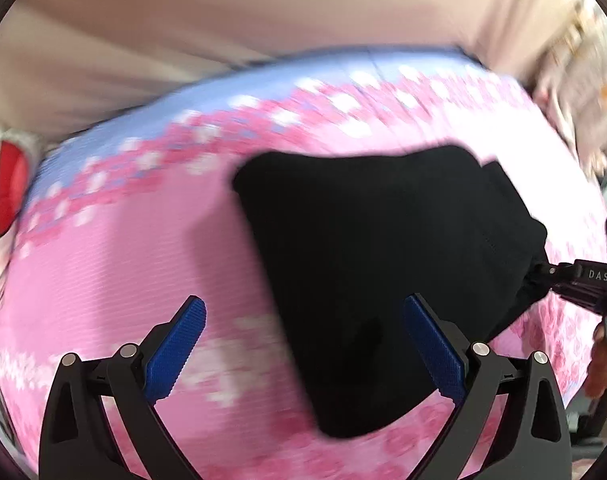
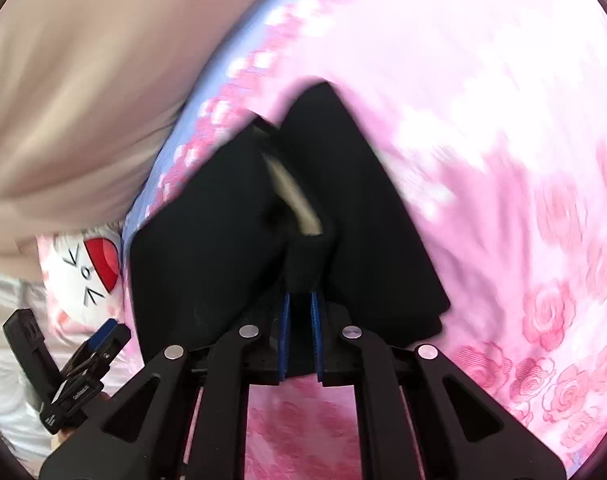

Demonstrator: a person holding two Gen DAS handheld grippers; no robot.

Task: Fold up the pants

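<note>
Black pants (image 1: 383,248) lie on a pink rose-print bedsheet (image 1: 123,260). My left gripper (image 1: 303,344) is open above the sheet, its blue pads apart, at the pants' near left edge and holding nothing. My right gripper (image 2: 301,308) is shut on a bunched edge of the pants (image 2: 223,240), lifting it; a pale inner label (image 2: 291,196) shows in the fold. The right gripper also shows at the right edge of the left wrist view (image 1: 543,270), pinching the pants' right side. The left gripper shows at the lower left of the right wrist view (image 2: 103,336).
A beige wall or headboard (image 1: 223,20) stands behind the bed. A white cushion with a red mark (image 2: 91,272) lies at the bed's far end. The sheet has a blue band (image 1: 263,80) along its far edge. Both views are motion-blurred.
</note>
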